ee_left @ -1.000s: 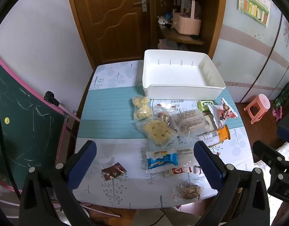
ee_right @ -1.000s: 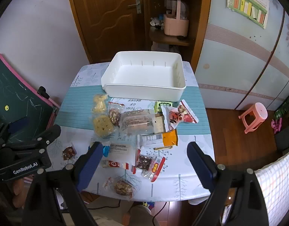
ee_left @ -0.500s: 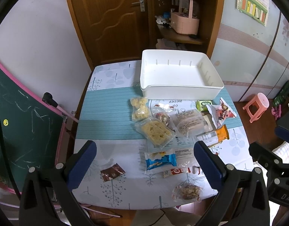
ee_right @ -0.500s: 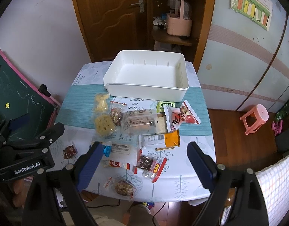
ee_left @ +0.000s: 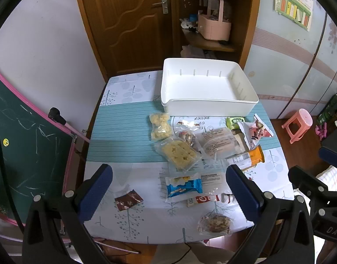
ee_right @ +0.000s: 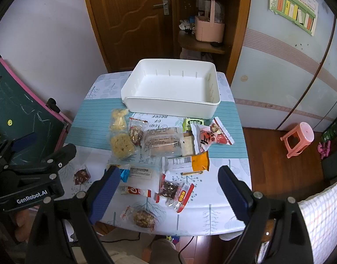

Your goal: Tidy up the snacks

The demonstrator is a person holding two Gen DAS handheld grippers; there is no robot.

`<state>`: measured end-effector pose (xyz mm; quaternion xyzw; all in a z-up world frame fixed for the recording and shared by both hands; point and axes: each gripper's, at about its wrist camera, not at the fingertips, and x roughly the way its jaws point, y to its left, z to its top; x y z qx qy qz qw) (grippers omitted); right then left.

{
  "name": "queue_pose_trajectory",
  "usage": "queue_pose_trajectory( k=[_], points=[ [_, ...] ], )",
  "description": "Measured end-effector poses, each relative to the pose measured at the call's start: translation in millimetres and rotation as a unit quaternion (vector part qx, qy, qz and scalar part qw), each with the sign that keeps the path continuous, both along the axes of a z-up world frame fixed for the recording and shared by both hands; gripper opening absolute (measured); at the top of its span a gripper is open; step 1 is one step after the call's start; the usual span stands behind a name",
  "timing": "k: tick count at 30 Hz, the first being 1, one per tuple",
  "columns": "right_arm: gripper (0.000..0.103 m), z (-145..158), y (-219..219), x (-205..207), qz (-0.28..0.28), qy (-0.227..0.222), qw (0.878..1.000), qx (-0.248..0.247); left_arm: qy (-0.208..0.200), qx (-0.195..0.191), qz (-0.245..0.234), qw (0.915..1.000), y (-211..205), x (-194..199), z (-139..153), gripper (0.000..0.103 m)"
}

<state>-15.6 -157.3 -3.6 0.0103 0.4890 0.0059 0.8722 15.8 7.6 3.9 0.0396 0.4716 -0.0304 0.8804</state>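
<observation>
We hold the left gripper (ee_left: 168, 187) above the near-left part of the bench (ee_left: 124, 136), jaws spread wide and pinching nothing. Its left finger hangs over bare cloth beside a small brown packet (ee_left: 128, 199), which lies alone, well apart from the rest. The snacks (ee_right: 159, 147) sit in an overlapping heap at mid-bench — several clear wrappers hide each other's edges, and their print is too small for us to read. A blue packet (ee_left: 183, 186) lies with its long axis across the bench. Beyond them the white bin (ee_right: 170, 88) sits at the far edge, open side up, long axis left to right. The right gripper (ee_right: 168, 189) hovers over the near edge, jaws also spread and unloaded; open cloth lies at the near-right corner.
</observation>
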Motion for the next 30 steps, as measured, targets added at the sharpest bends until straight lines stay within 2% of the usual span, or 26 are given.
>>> queue_pose_trajectory(
  k=[30],
  points=[
    [0.091,0.3,5.3,-4.6,0.016,-0.001,1.000,0.009,0.004,-0.002,0.000,1.0000,-2.6,-0.4,0.9,0.103]
  ],
)
